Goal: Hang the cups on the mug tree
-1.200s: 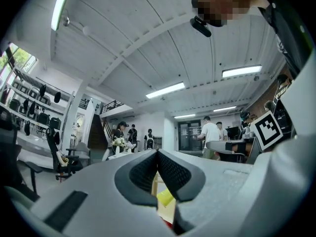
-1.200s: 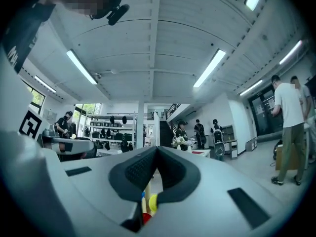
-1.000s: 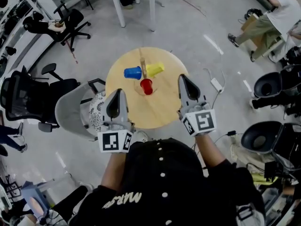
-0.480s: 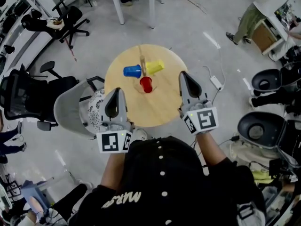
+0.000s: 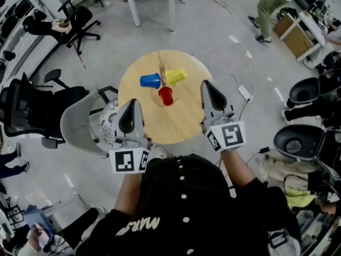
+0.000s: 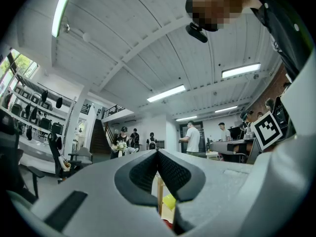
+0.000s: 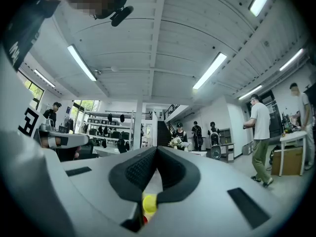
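Seen from the head view, a round wooden table (image 5: 181, 127) carries the mug tree (image 5: 161, 71), whose post rises just beyond a red cup (image 5: 166, 96) at the table's centre. A blue cup (image 5: 150, 81) lies on its side at 10 o'clock from the red one and a yellow cup (image 5: 176, 77) at 1 o'clock; whether they hang or rest I cannot tell. The left gripper (image 5: 134, 103) hovers at the table's 8 o'clock edge and the right gripper (image 5: 205, 85) at 3 o'clock. Both are clenched with nothing between the pads. The gripper views show only slivers of yellow and red below the pads, never the blue cup; the left one also shows the post.
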Tool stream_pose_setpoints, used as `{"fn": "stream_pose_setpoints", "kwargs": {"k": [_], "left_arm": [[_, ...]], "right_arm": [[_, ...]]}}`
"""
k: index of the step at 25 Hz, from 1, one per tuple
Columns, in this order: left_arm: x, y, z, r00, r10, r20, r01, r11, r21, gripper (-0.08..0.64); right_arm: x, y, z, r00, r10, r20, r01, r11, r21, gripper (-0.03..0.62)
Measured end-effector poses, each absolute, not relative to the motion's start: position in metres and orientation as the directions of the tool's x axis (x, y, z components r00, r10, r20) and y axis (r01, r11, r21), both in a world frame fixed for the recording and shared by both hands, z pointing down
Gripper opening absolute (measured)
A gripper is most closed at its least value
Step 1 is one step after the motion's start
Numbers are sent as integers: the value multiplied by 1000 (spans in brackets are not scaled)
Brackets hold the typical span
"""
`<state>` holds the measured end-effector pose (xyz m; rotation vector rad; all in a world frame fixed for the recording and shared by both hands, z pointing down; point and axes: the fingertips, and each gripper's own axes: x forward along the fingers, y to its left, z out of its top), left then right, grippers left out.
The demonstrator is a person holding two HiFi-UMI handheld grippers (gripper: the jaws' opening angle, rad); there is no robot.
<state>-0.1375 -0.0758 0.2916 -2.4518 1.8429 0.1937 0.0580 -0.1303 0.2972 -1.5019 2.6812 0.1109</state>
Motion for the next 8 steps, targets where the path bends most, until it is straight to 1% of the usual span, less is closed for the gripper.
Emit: {"fn": "stream_pose_setpoints", "kwargs": {"k": [8], "left_arm": [[-138,-82,297,277,-951,-140,-959,-283,22,2]], "right_arm": [[55,-136,302,-521,-849,-88,-853,520,37,-11]]}}
